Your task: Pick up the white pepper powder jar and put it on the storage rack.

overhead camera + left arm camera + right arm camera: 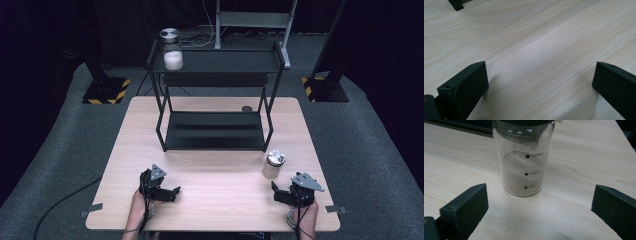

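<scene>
- Pale wooden tabletop (215, 185) under both my tools.
- Right gripper (540, 202) spread wide; glass jar (522, 160) of powder stands upright just ahead, between its jaws.
- Left gripper (540, 82) released, idle.
- Jar looks smooth, breakable; I'd clamp its mid-wall.

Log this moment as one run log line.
left claw: open, over bare table | right claw: open, facing clear glass jar with silver lid, not touching | second jar: on black shelf top
</scene>
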A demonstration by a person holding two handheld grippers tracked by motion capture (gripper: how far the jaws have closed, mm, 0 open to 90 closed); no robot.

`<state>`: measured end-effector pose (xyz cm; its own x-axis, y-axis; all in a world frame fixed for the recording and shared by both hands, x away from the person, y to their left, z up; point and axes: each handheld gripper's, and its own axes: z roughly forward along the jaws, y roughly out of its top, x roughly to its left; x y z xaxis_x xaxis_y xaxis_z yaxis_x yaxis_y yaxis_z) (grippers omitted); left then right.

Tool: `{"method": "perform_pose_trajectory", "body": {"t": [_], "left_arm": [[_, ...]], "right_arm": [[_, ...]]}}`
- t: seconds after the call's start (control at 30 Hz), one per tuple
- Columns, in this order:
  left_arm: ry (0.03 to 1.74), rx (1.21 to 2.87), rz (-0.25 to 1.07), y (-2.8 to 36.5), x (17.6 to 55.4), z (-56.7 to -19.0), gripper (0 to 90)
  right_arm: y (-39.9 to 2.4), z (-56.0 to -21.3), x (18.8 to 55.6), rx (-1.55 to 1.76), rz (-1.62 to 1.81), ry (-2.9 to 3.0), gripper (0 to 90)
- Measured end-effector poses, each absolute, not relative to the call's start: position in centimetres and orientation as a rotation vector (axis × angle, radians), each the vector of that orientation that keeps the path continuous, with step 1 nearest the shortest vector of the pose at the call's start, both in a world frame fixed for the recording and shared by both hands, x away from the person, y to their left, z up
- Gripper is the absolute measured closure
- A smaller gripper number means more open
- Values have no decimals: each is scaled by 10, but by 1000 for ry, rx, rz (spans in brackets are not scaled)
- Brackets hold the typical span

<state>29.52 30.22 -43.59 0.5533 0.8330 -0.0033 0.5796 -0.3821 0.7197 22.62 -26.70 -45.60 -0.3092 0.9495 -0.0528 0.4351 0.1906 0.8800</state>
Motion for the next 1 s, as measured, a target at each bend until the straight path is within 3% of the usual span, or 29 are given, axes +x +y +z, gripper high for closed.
{"method": "perform_pose_trajectory", "body": {"t": [0.83, 0.9, 1.0], "left_arm": [[1128, 2105, 483, 302, 294, -436, 0], [1130, 2103, 482, 302, 294, -436, 0], [1132, 2103, 481, 302, 294, -436, 0]], "right_arm": [[-236, -442, 281, 1254, 1062, 1872, 0], [-233, -444, 281, 1244, 1062, 1858, 34], [-231, -444, 283, 1247, 1052, 1854, 174]]}}
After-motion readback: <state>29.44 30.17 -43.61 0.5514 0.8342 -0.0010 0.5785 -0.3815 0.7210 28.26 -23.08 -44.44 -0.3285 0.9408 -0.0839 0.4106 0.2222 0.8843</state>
